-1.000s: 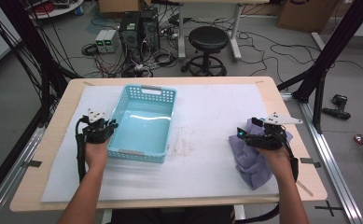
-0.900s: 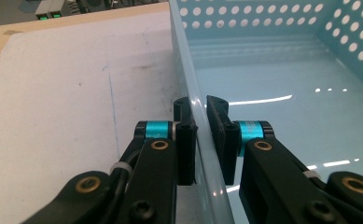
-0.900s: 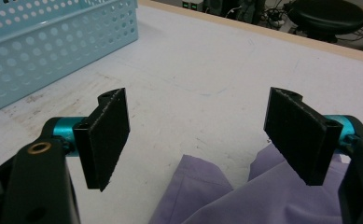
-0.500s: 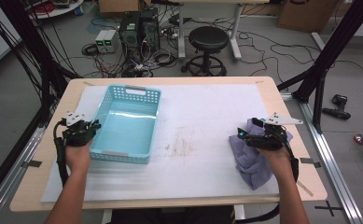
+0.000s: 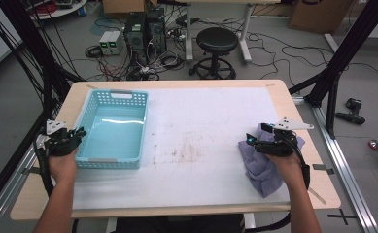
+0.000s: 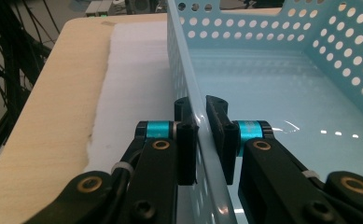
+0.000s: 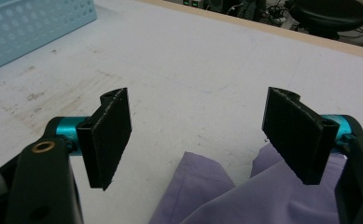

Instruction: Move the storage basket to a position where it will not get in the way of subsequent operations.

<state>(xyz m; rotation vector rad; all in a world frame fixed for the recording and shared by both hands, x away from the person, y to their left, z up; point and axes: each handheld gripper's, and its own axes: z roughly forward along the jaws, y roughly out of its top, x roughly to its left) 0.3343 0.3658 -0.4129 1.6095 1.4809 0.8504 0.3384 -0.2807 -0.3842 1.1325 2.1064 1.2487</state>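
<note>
While left gripper pinches the rim:
basket: left end of table
right gripper: jaws spread, over cloth, well right of basket

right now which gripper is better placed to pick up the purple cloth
Right. The right gripper has open jaws above the purple cloth, while the left gripper is clamped on the basket wall.
</note>
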